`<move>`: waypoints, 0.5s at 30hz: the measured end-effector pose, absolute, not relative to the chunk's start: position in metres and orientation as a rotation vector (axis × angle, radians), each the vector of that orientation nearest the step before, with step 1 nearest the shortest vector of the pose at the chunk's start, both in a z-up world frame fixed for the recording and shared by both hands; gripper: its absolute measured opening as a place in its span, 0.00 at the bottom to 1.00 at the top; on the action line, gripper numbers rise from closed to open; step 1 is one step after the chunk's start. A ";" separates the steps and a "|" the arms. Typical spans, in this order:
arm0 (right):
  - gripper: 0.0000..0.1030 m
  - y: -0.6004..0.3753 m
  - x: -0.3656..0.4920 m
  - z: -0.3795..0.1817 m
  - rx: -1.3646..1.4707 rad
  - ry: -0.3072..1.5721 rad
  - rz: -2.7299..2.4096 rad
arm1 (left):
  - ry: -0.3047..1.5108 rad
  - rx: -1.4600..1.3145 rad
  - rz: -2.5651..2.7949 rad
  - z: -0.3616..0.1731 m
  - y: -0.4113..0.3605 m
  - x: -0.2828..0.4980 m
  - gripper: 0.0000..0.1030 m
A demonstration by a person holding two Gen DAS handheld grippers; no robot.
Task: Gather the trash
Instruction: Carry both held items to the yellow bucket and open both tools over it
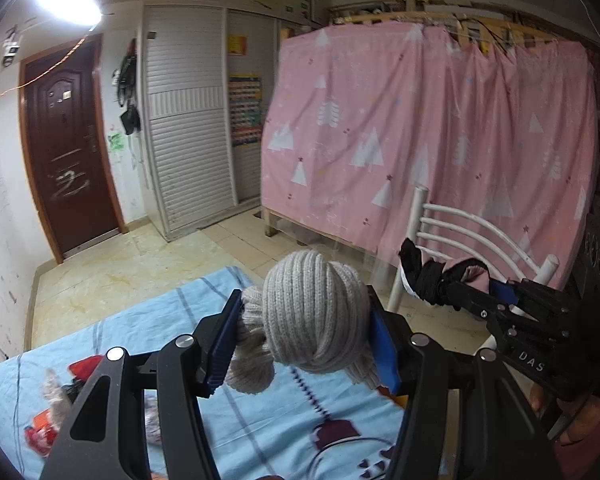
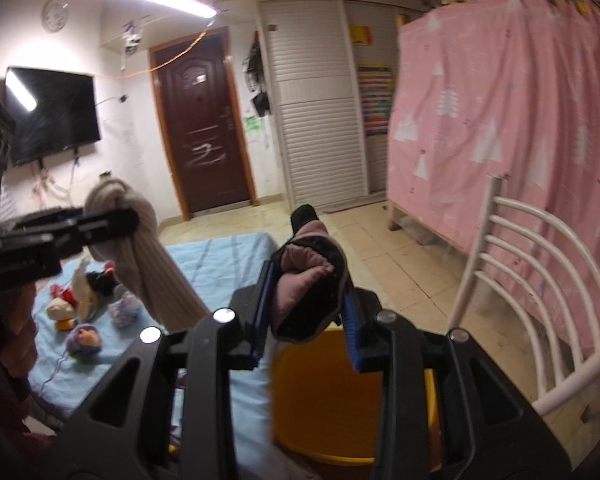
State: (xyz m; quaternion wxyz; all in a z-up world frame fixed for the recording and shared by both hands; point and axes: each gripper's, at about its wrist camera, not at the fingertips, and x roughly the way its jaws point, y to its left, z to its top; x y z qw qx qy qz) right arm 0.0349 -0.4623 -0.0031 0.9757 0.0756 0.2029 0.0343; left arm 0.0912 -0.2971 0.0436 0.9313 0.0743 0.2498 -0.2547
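Left wrist view: the left gripper [image 1: 304,340] is clenched on a knotted grey ribbed knit bundle [image 1: 314,316], held high over the pale blue striped bedsheet [image 1: 188,320]

Right wrist view: the right gripper [image 2: 306,328] grasps a balled black-and-pink sock [image 2: 306,292] just above the round yellow plastic bucket [image 2: 328,412]. I'd say it's the drop-off step; next, lower and release over the bucket, then bring the grey bundle across
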 end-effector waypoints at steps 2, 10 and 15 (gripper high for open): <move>0.29 -0.478 0.033 -0.004 0.178 0.401 0.041 | 0.521 0.170 -0.538 0.038 -0.318 0.097 0.49; 0.29 -0.515 0.033 -0.012 0.239 0.407 -0.023 | 0.599 0.219 -0.603 0.009 -0.394 0.122 0.63; 0.30 -0.522 0.039 -0.018 0.255 0.428 -0.022 | 0.636 0.222 -0.567 -0.005 -0.405 0.134 0.72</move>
